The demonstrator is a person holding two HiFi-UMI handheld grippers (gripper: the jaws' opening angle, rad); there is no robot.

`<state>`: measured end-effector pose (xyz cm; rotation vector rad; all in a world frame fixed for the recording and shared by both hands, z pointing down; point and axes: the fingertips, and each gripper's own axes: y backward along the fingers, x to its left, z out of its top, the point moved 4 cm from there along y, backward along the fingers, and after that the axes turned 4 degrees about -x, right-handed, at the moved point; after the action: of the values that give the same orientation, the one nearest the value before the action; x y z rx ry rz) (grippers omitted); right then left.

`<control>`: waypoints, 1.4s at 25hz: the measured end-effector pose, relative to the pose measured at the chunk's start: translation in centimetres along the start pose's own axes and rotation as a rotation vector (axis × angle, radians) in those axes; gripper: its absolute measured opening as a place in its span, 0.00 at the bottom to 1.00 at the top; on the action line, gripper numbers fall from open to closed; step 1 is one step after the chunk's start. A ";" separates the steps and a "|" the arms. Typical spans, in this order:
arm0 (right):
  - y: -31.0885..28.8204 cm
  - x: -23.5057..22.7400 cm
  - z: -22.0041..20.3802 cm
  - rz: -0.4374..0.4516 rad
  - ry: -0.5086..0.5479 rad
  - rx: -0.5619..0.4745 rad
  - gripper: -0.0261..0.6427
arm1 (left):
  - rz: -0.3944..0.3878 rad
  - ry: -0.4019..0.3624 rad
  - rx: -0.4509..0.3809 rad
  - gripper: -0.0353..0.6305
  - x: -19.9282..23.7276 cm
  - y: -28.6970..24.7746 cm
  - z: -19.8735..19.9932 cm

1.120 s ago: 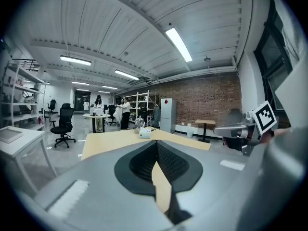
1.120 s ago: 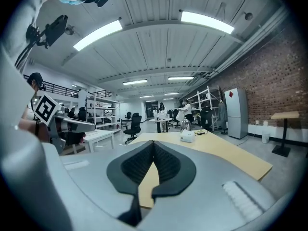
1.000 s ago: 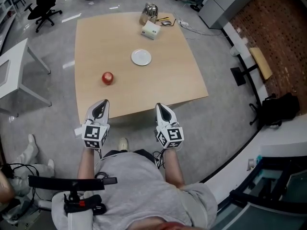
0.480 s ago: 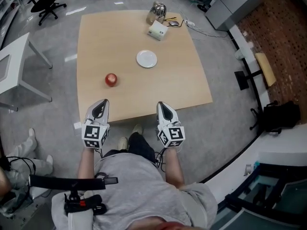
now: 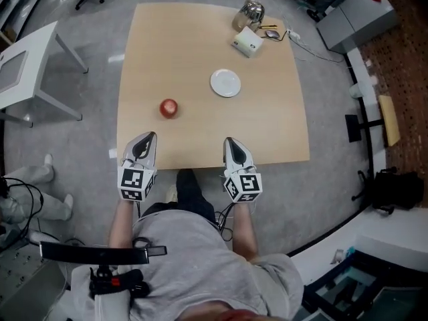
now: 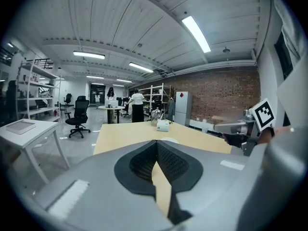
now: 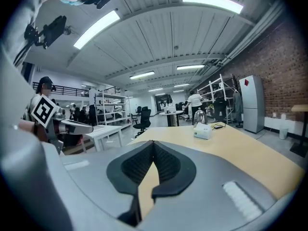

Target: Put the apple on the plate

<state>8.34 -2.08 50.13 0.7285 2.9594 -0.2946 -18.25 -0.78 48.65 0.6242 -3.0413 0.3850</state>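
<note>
A red apple (image 5: 168,108) lies on the left half of the wooden table (image 5: 200,39). A small white plate (image 5: 225,83) sits further back, near the table's middle right; only its rim (image 6: 166,140) peeks over the jaws in the left gripper view. My left gripper (image 5: 147,138) hovers over the table's near edge, just short of the apple, jaws shut and holding nothing. My right gripper (image 5: 232,142) is at the same near edge, level with it, also shut and holding nothing. The apple is hidden in both gripper views.
At the table's far right corner stand a metal kettle (image 5: 250,12), a white box (image 5: 247,42) and some cables (image 5: 274,32). A white side table (image 5: 27,65) stands on the floor to the left. Office chairs and shelving fill the room beyond.
Both grippers and the person have come forward to the table's near edge. The apple and plate now lie closer in view. Both grippers stay shut.
</note>
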 end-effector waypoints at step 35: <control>-10.5 -5.9 -5.3 0.121 -0.092 0.192 0.05 | 0.090 -0.010 0.332 0.14 2.6 -11.2 -8.9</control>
<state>8.47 -12.77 57.75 0.8855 2.8124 -0.5914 -16.62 -9.58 60.05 0.4976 -3.0447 0.9049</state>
